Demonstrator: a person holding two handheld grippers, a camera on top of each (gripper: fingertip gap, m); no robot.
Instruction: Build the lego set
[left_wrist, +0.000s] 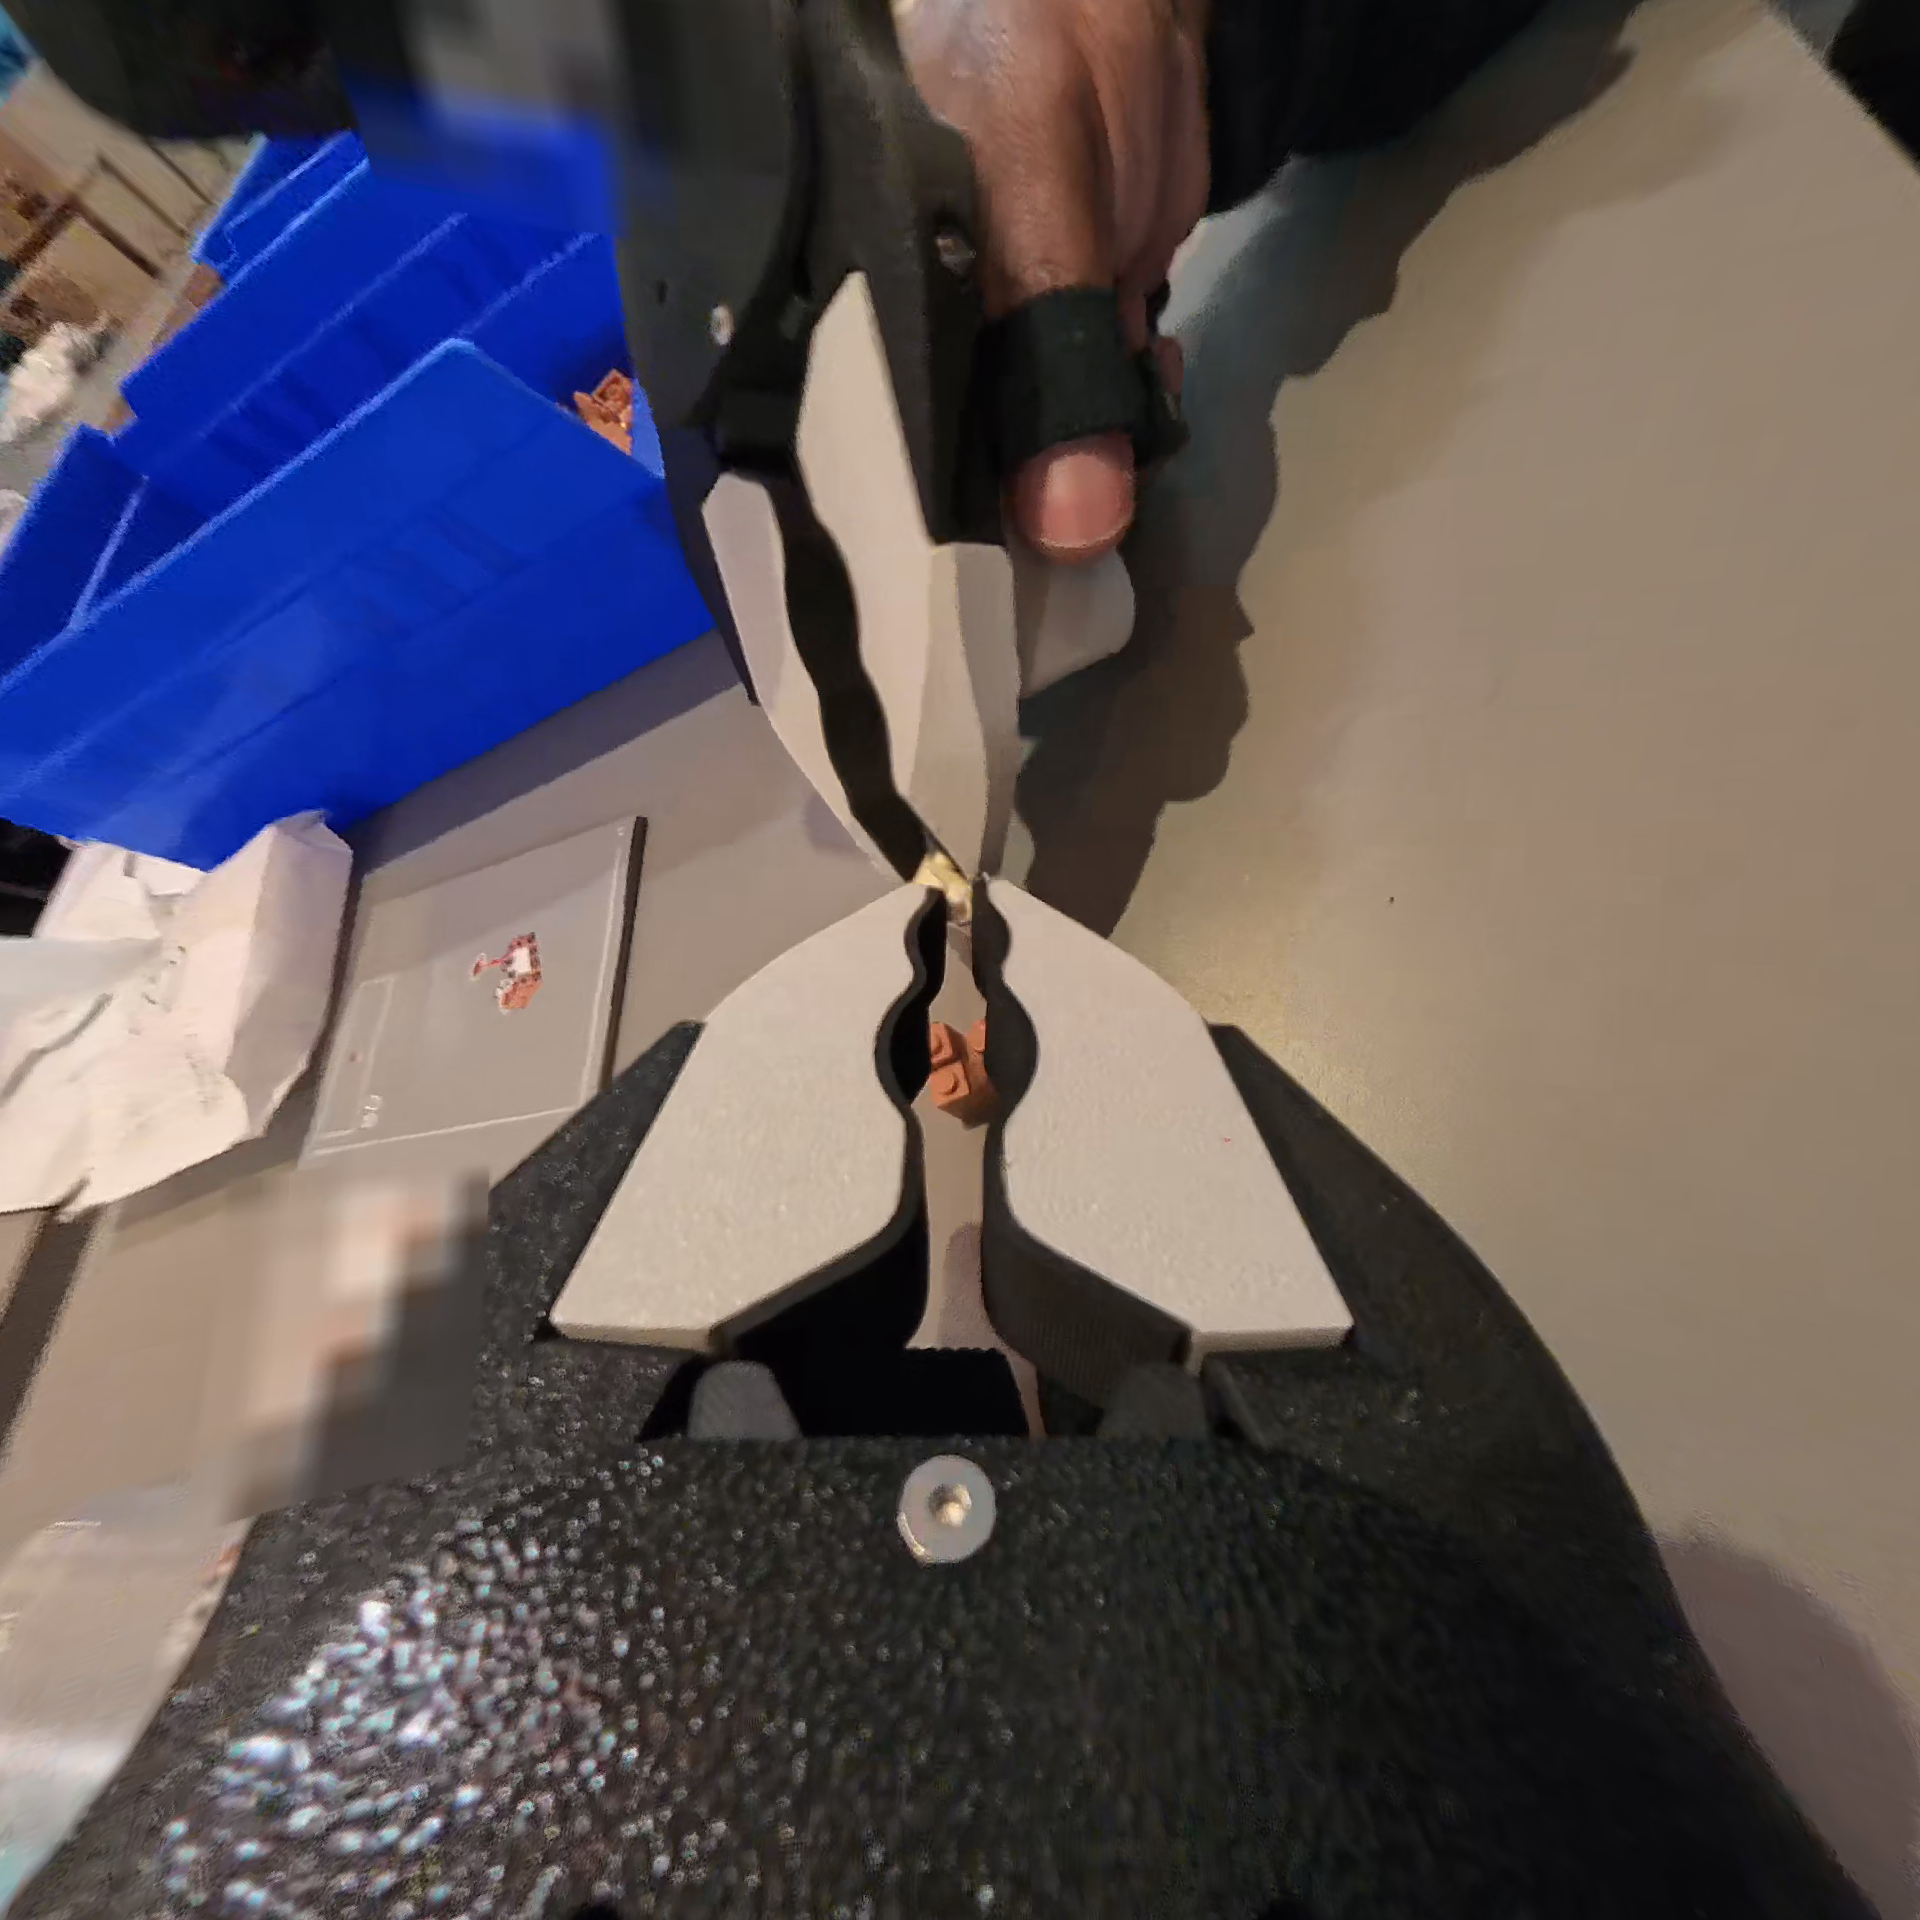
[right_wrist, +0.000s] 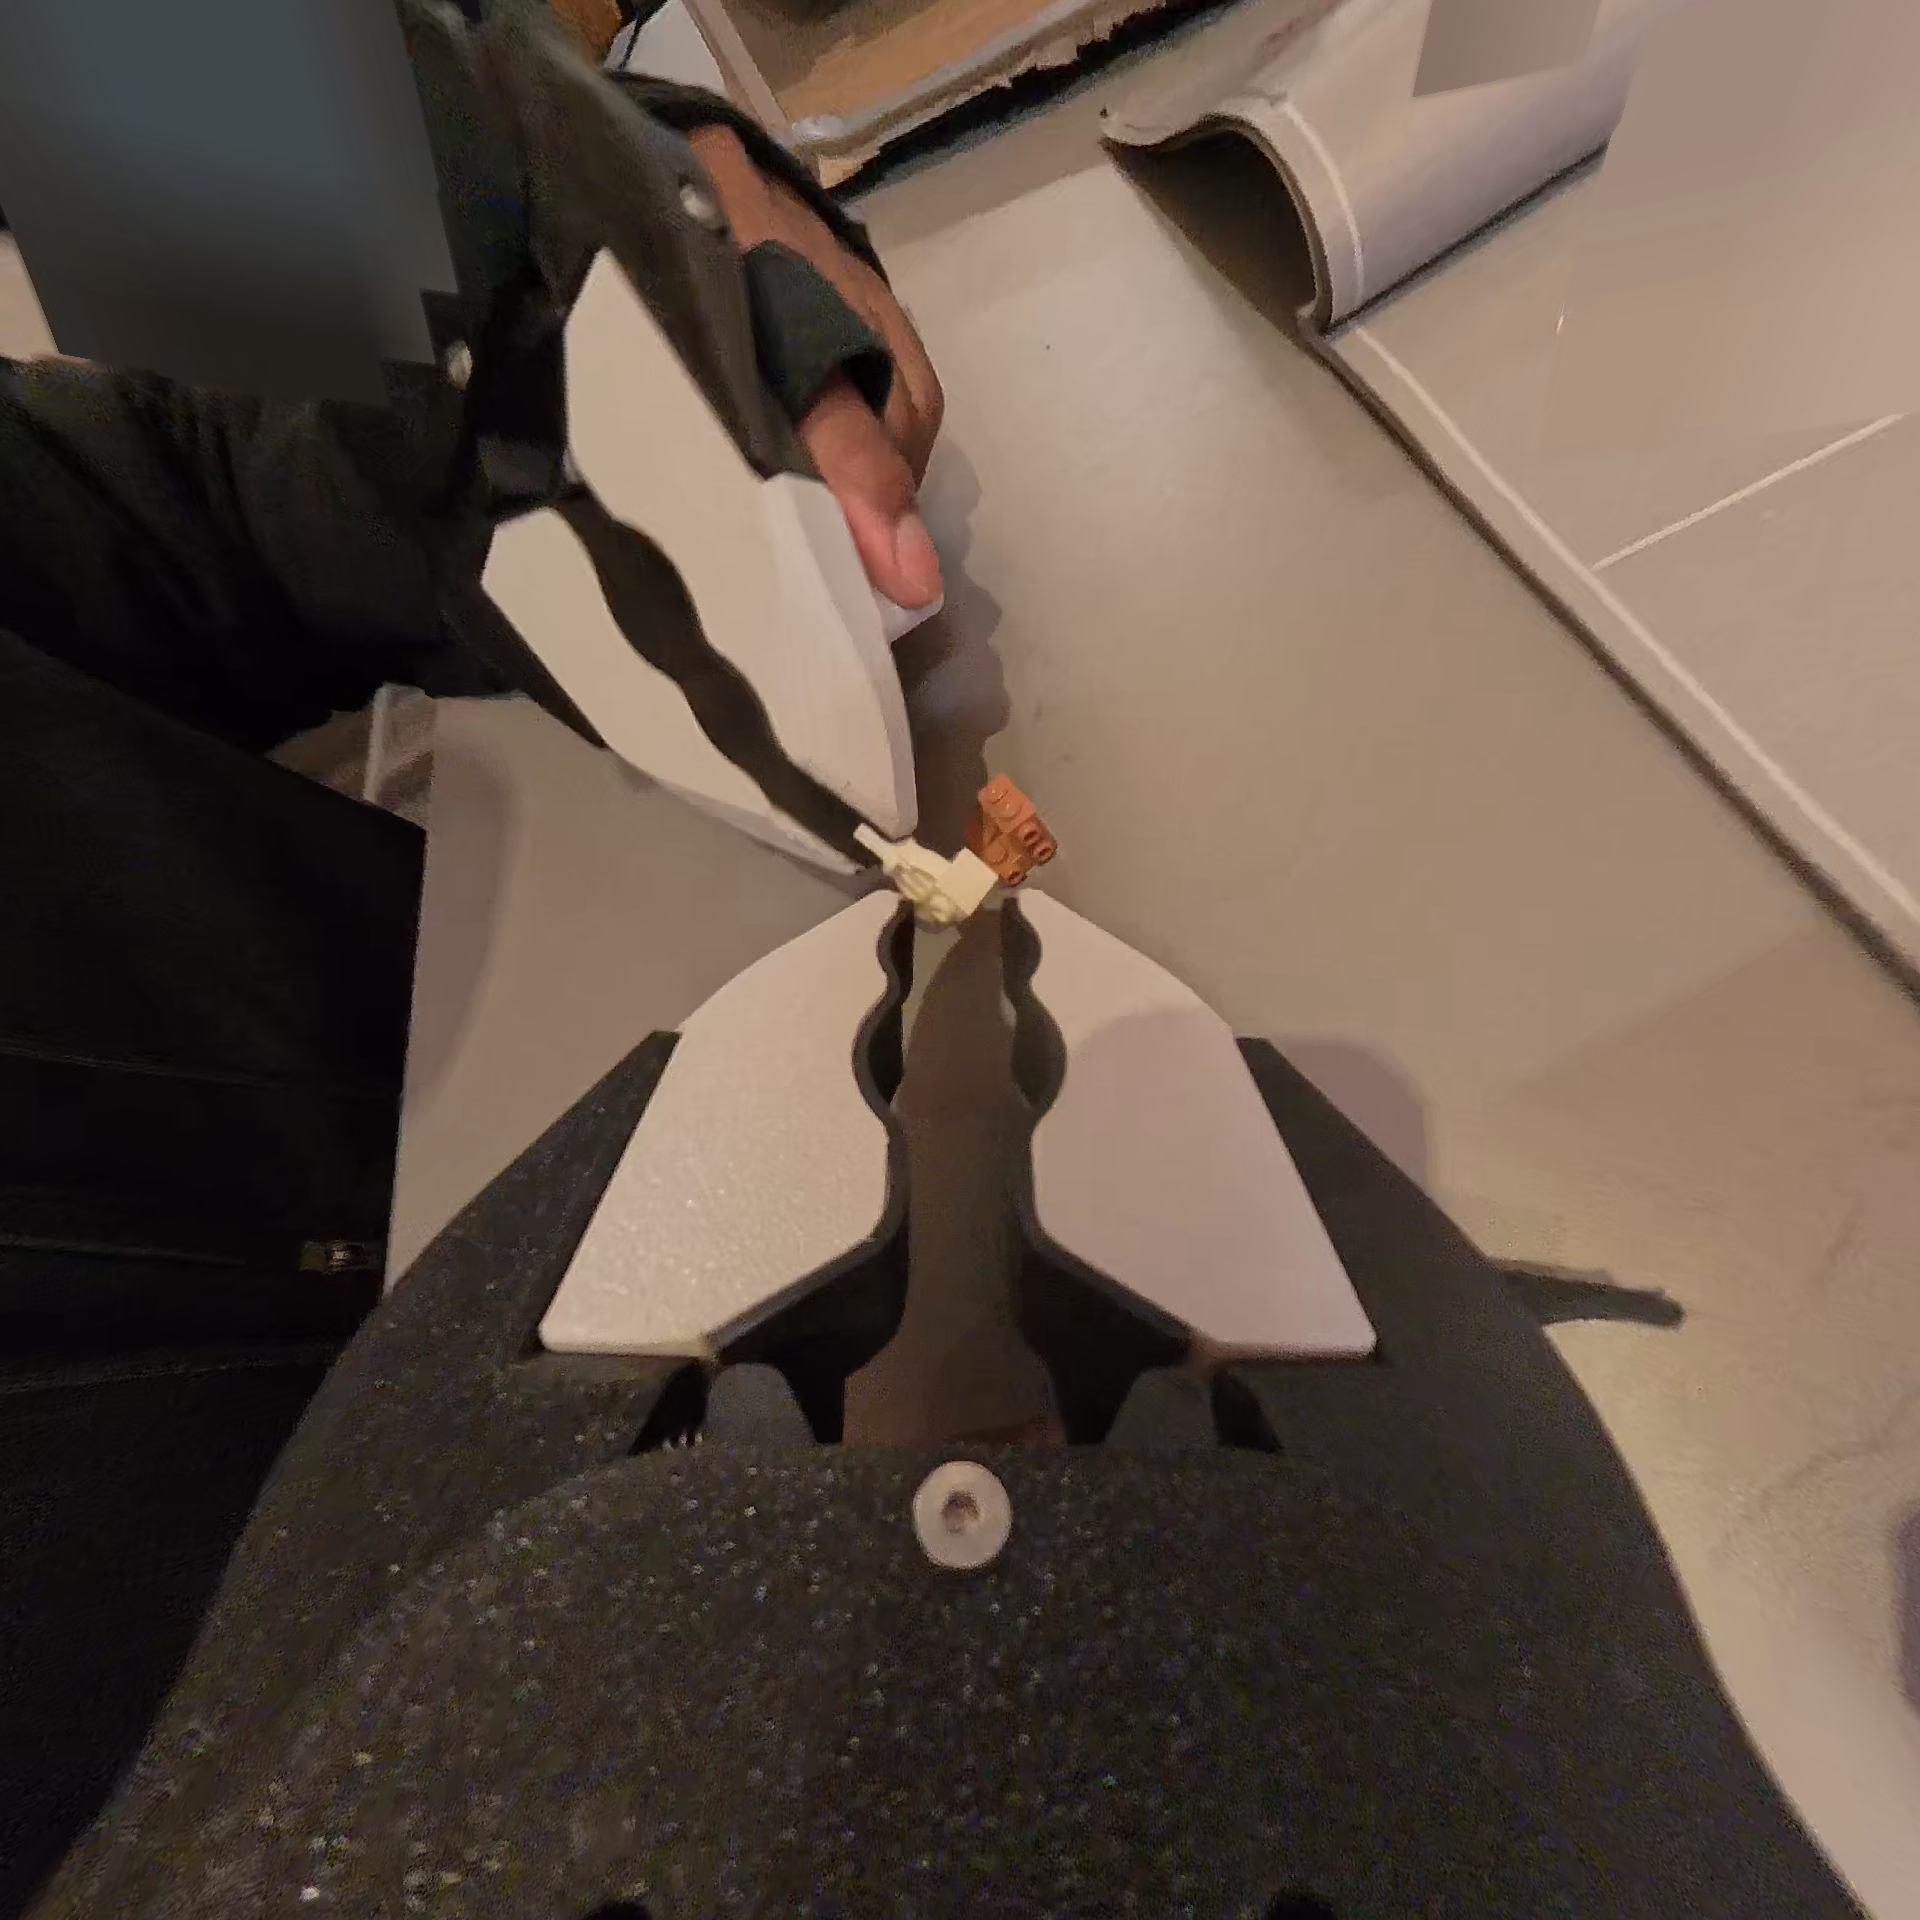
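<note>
Tip to tip above the grey table, the left gripper has its jaws pinched tight on a small cream brick piece. The right gripper stands with its jaws parted, its tips just at the cream piece, though whether they press on it I cannot tell. An orange-brown brick cluster lies on the table just beyond, and blue bins, crumpled white paper and a grey booklet sit off on the left gripper's side.
</note>
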